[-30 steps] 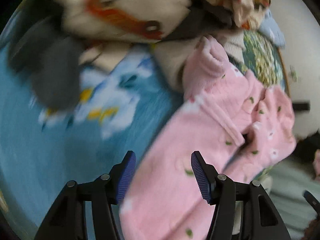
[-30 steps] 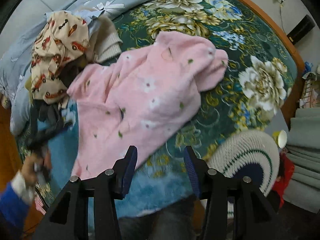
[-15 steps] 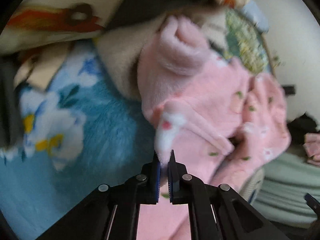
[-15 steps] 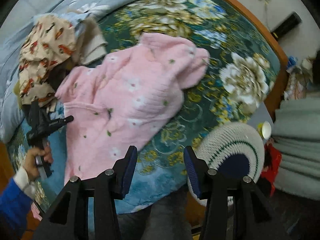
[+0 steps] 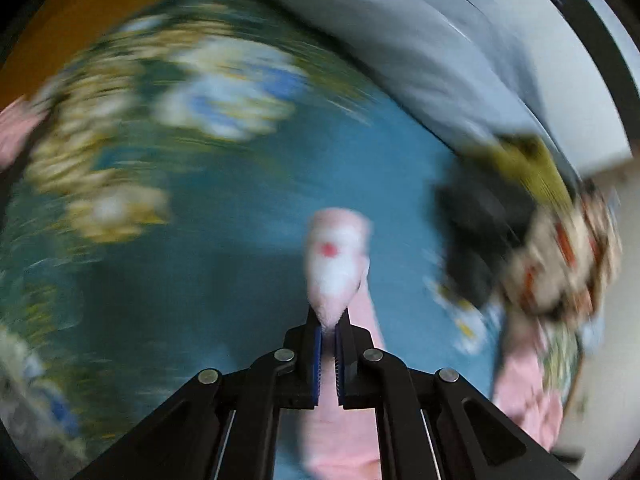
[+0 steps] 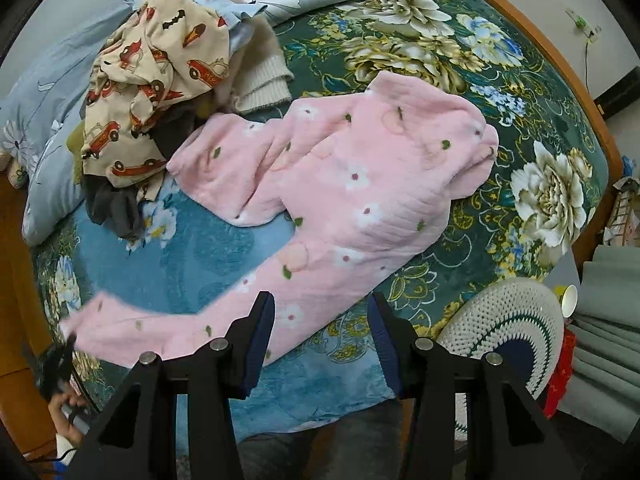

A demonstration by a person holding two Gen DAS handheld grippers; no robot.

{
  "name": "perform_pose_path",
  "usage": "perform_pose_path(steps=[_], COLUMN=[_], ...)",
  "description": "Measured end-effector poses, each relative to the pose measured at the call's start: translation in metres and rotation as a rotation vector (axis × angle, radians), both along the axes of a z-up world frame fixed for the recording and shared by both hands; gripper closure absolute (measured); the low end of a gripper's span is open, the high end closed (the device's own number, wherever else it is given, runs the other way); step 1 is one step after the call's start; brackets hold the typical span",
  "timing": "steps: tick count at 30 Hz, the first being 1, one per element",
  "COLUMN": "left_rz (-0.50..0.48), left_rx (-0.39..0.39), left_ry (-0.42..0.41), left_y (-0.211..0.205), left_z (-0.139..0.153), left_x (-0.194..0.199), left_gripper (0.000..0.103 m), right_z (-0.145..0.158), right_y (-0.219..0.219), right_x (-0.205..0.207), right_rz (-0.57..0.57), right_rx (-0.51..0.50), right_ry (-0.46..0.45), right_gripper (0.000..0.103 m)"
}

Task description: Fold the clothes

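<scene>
- My left gripper (image 5: pixel 328 354) is clenched on a fold of the pink fleece garment (image 6: pixel 360 184), a tuft of it poking up between the pads.
- My right gripper (image 6: pixel 320 340) hangs released above the garment's lower edge, gripping nothing.
- The garment lies stretched diagonally across the floral bedspread (image 6: pixel 520 92), one end drawn toward the bed's near left corner.
- I judge this the spreading-out step; next I'd need the right claw to pinch the opposite end so the piece can be laid flat.
- The left wrist view is badly smeared (motion blur), so the clothes pile (image 6: pixel 152 76) reads only as blotches there.
- Which part I hold, cuff or hem, I cannot tell.
</scene>
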State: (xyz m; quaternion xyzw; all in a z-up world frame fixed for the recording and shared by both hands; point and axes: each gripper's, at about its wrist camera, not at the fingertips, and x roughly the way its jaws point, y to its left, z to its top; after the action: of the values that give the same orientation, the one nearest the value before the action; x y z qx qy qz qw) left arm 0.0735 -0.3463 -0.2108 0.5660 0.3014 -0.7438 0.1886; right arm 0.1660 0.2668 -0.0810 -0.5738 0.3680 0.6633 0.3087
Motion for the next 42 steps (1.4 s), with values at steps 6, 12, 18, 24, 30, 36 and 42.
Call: perform_pose_path(steps=[6, 12, 18, 24, 30, 36, 42], left_rz=[0.129, 0.240, 0.194, 0.282, 0.268, -0.020, -0.564], left_rx=[-0.079, -0.009, -0.056, -0.039, -0.072, -0.057, 0.005], left_ry=[-0.025, -0.158, -0.165, -0.254, -0.323, -0.331, -0.282], left_y=[-0.040, -0.038, -0.006, 0.003, 0.054, 0.166, 0.350], left_z=[0.004, -0.036, -0.021, -0.018, -0.006, -0.026, -0.071], left_x=[0.054, 0.081, 0.085, 0.094, 0.070, -0.018, -0.137], left_gripper=[0.098, 0.098, 0.098, 0.094, 0.058, 0.044, 0.041], right_z=[0.000, -0.018, -0.041, -0.065, -0.092, -0.117, -0.124], right_y=[-0.005, -0.003, 0.036, 0.083, 0.125, 0.149, 0.157], right_x=[0.024, 0.052, 0.069, 0.065, 0.067, 0.071, 0.071], right_rz=[-0.057, -0.113, -0.212, -0.248, -0.251, -0.242, -0.200], right_rx=[0.001, -0.027, -0.073, -0.126, -0.172, -0.217, -0.227], right_ry=[0.025, 0.032, 0.089, 0.145, 0.146, 0.105, 0.084], right_gripper=[0.054, 0.054, 0.054, 0.054, 0.054, 0.054, 0.054])
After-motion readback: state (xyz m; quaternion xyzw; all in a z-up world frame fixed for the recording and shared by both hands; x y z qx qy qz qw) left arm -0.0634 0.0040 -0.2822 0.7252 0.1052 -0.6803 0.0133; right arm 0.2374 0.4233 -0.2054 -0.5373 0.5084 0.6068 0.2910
